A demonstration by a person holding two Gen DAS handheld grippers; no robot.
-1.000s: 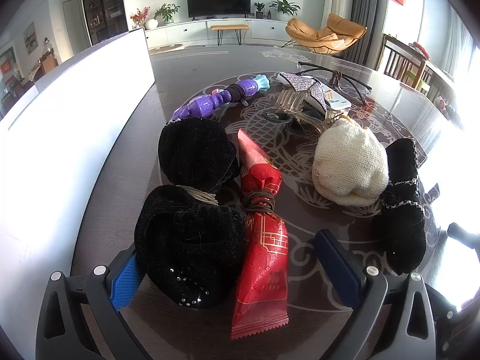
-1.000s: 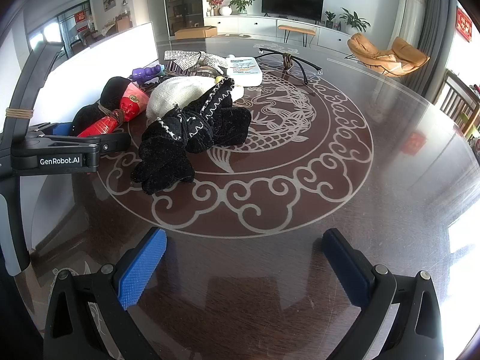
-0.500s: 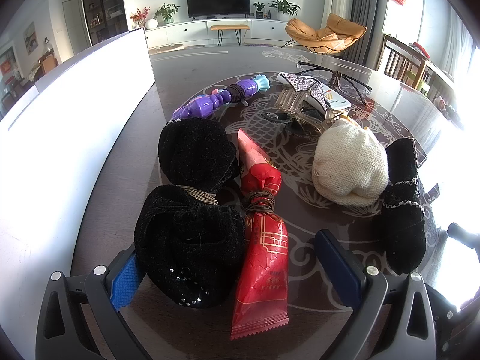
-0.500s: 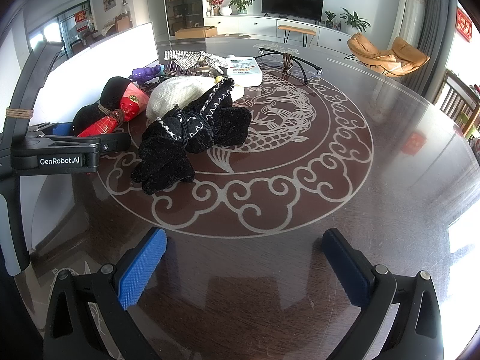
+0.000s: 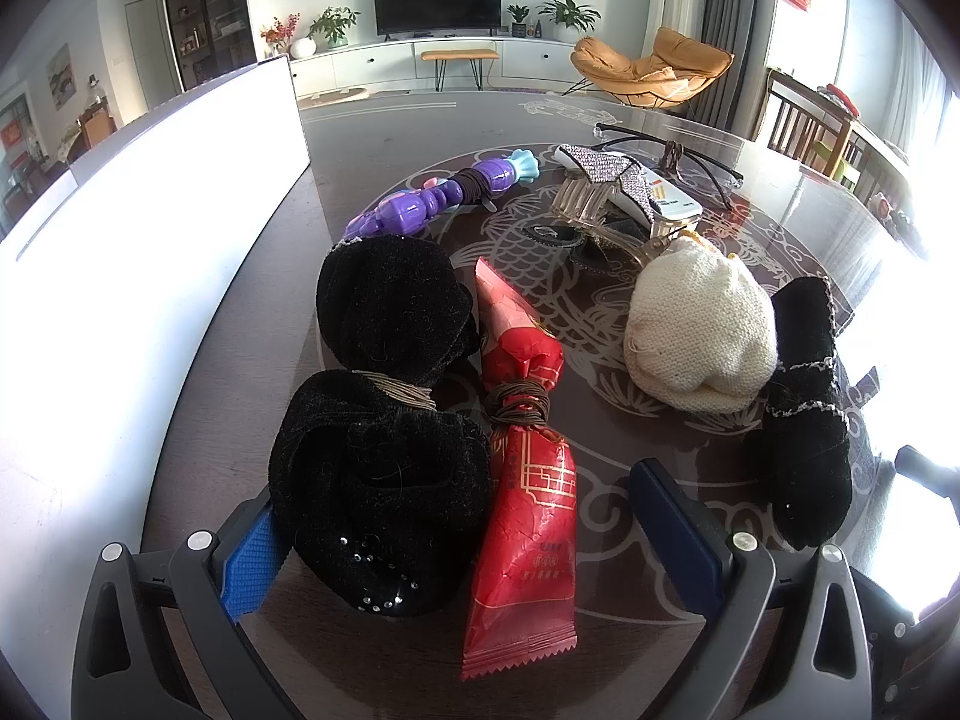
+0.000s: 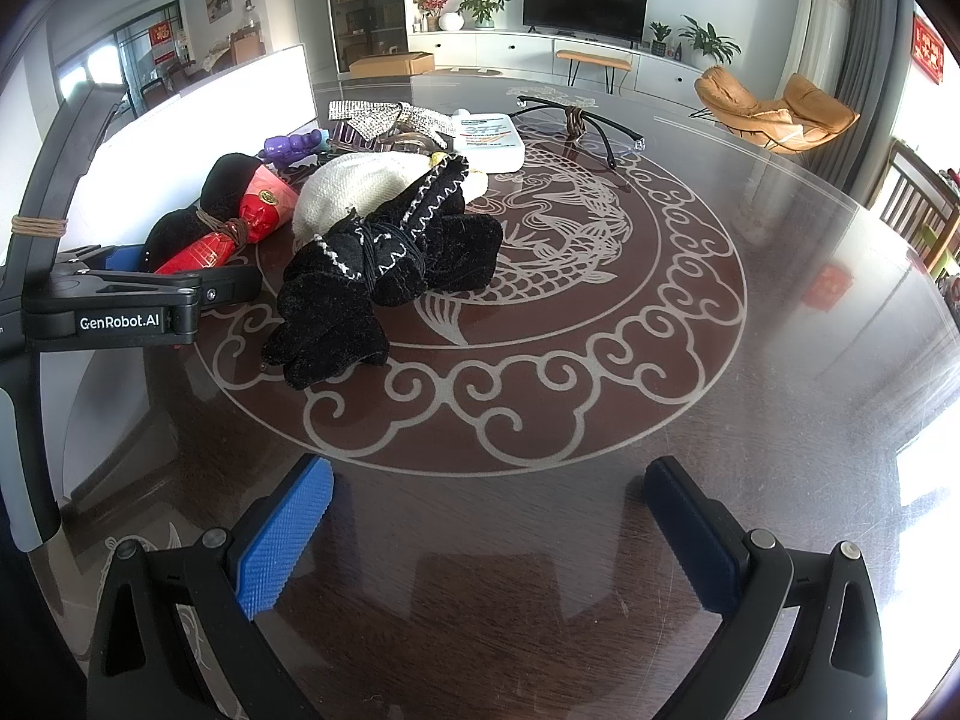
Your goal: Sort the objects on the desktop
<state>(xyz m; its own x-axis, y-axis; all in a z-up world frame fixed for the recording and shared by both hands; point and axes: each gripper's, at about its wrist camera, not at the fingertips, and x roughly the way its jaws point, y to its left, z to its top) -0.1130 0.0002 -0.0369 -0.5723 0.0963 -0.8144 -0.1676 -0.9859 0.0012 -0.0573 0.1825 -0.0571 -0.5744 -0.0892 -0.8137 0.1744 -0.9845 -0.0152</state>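
Note:
A black fuzzy bundle (image 5: 384, 420) tied with a band lies beside a red snack packet (image 5: 525, 480) tied with a dark band. My left gripper (image 5: 462, 540) is open around their near ends. A cream knit pouch (image 5: 699, 330), a black stitched bundle (image 5: 810, 408), a purple toy (image 5: 432, 201), a rhinestone hair claw (image 5: 606, 192) and glasses (image 5: 672, 150) lie beyond. My right gripper (image 6: 486, 540) is open and empty over bare table, short of the black stitched bundle (image 6: 384, 264).
A white box wall (image 5: 120, 252) runs along the table's left side. The left gripper's body (image 6: 120, 306) shows at the left of the right wrist view. A white card pack (image 6: 486, 138) and glasses (image 6: 576, 120) lie at the far side of the round table (image 6: 780, 330).

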